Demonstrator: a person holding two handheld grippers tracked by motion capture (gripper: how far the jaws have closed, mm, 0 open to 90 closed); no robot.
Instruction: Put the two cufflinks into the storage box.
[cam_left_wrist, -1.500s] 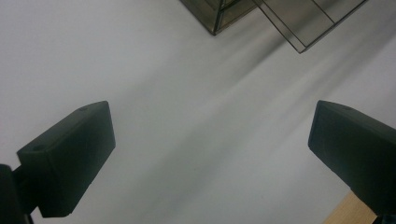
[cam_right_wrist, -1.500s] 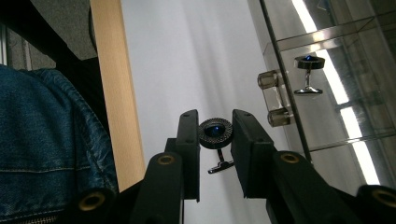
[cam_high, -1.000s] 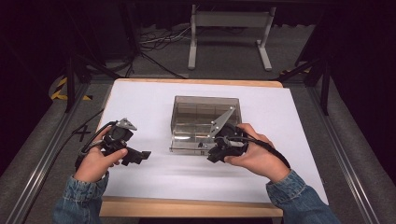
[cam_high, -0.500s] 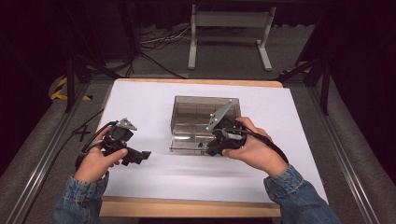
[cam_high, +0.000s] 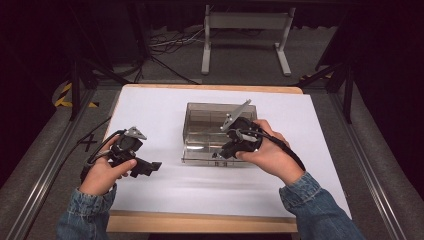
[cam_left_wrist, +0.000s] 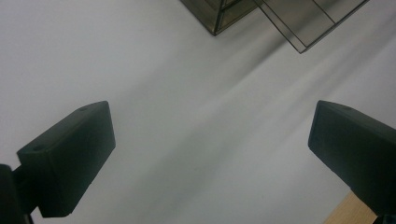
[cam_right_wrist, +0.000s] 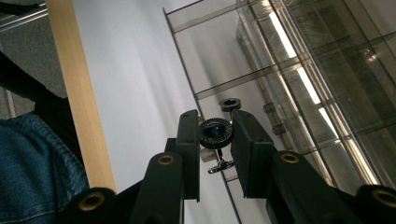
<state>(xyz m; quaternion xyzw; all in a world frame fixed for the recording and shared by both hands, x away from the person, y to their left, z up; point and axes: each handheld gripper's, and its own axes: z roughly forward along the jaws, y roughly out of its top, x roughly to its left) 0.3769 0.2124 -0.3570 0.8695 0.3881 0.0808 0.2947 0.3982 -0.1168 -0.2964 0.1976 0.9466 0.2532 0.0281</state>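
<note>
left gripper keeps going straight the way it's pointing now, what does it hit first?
Most likely the white table cover: the left gripper points down at it, jaws open with nothing between them. Past that lie the clear organizer box and its open lid, though depth is hard to judge.

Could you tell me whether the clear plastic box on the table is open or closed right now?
Open. The clear box's lid lies flat on the table in front of it, with the right gripper clamping a small round cufflink above it.
</note>
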